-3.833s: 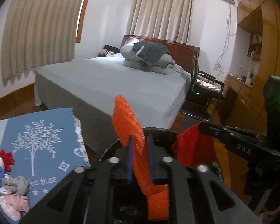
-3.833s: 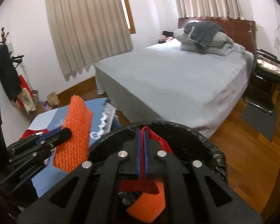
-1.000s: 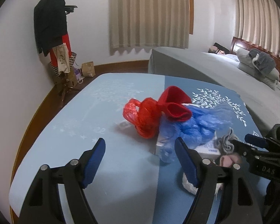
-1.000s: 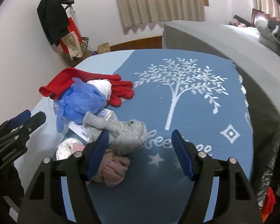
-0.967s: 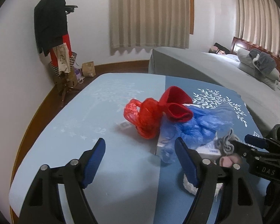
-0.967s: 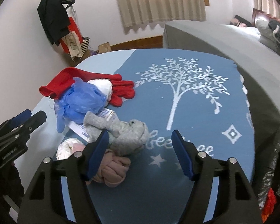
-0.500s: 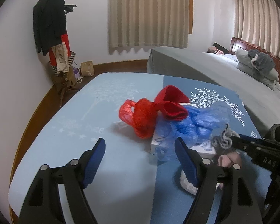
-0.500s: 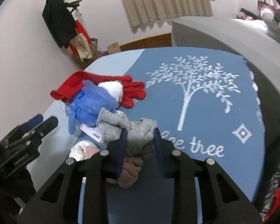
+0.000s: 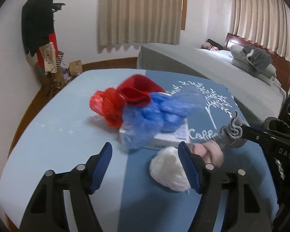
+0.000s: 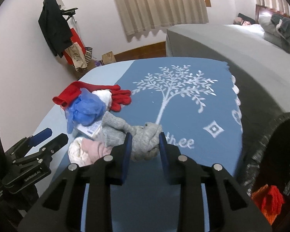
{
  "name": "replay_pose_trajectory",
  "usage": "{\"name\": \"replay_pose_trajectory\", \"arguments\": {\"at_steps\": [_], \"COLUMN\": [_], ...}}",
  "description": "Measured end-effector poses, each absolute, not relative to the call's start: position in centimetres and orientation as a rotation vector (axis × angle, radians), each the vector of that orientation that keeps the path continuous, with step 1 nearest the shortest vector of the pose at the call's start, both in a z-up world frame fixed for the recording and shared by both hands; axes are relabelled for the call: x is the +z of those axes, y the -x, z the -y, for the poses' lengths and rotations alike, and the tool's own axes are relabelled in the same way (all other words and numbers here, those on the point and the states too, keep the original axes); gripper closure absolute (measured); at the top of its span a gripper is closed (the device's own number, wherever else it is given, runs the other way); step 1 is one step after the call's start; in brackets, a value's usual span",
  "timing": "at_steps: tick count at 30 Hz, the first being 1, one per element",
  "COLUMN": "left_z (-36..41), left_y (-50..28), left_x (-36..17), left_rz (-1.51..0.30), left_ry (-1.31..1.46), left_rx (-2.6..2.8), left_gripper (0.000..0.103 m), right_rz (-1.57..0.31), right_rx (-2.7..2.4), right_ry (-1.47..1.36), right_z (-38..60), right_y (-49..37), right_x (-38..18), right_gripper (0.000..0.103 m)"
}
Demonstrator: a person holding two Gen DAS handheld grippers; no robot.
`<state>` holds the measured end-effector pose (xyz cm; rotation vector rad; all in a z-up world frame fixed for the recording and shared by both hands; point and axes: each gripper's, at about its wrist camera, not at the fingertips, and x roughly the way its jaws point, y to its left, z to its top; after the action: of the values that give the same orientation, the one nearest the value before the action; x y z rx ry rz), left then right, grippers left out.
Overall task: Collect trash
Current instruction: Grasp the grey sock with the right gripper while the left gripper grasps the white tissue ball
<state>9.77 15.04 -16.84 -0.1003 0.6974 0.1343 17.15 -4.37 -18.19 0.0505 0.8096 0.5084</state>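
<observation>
Both wrist views look down, close, sharing the blue tablecloth (image 9: 58, 135) clutter.

A: Setting?
B: Home bedroom. Made bed (image 9: 212, 67) with wooden headboard (image 9: 261, 48), curtained windows (image 9: 141, 11), coat stand (image 10: 54, 25) hung with clothes, wood floor (image 9: 110, 62).

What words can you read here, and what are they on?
"DAS" on the right gripper.
"GenRobot.AI" on the left gripper.
"thee" on the blue tablecloth, partly hidden.
Print on the white box and its label: too small to read.
</observation>
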Motion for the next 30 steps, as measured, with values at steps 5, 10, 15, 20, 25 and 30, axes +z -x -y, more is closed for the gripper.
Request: {"name": "replay_pose_trajectory", "arguments": {"at_steps": [5,10,15,20,25,30], "left_z": [-14.0,-13.3,-12.7,-12.6,-12.4,-12.0], "left_y": [-9.6,-9.8,-10.1,-9.8,-9.0,-8.2], "left_x": [-17.6,-18.8,-19.5,-19.0,-17.1,-15.3], "left_rz": [-0.716,-0.751,-0.776,-0.767,-0.726,-0.688], "left_ry": [0.111,0.117,0.133,0.145,0.133,0.119], "left_rx": [0.113,0.09,0.036,0.027,0.018,0.021], "left_gripper": [0.034,0.039,0.06,0.066,0.066,0.066], "right_rz": [-0.819,-0.83,-0.827,-0.823,-0.81,-0.796], "right_rx": [0.491,0.478,0.467,0.462,0.465,0.466], "right_ry": [-0.048,-0.046,-0.046,-0.051,-0.057,-0.064], "right_z": [5.6,6.4,7.1,7.5,7.7,8.0], "right_y": [-16.2,-15.5,-15.3,-15.1,-14.8,-14.5], "right_x": [-18.5,-18.7,-18.5,-18.3,-17.7,-17.0], "right_gripper": [0.076,0.076,0.076,0.076,0.076,0.076]}}
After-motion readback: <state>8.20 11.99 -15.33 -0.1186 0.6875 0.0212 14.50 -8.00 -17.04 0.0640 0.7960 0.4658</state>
